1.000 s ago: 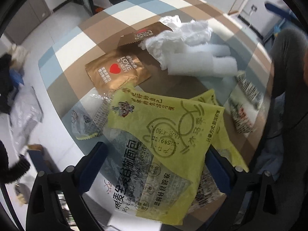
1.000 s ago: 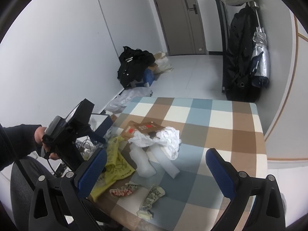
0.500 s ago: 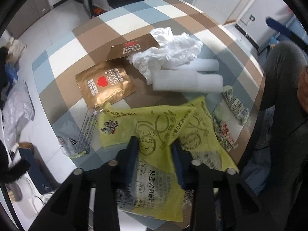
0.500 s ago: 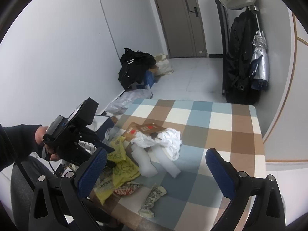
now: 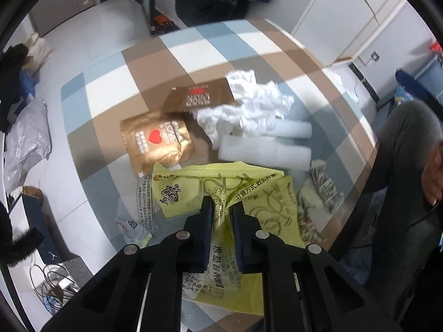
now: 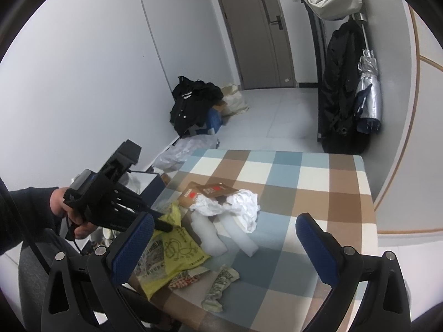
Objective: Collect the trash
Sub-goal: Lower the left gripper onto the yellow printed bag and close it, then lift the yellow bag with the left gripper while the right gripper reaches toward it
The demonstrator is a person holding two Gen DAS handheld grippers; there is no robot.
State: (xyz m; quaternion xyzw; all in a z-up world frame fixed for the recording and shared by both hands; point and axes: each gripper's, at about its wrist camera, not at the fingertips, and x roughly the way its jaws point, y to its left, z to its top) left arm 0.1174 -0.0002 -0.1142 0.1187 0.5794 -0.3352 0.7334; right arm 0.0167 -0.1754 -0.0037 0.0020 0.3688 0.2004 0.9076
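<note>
Left wrist view: left gripper [image 5: 222, 210] pinches the yellow bread wrapper [image 5: 193, 191]; lift gently to avoid tearing, while right gripper [image 6: 224, 244] gapes wide.

Seen from the left wrist, the bread bag [image 5: 193, 193] lies on the surface [image 5: 177, 55] at 6 o'clock, pinched between the fingers of the left claw [image 5: 221, 215]. At 11 o'clock from it lies the heart pouch [image 5: 157, 144], with a second pouch [image 5: 199, 96] just behind at 12 o'clock. The crumpled paper [image 5: 249, 108] sits at 1 o'clock, overlapping that pouch's right end and resting on two foam rolls [image 5: 263, 152] lying side by side. A small wrapper [image 5: 324, 182] lies at 3 o'clock near the surface's edge. From the right wrist, the right claw [image 6: 221, 249] hangs spread above the surface's near edge.
</note>
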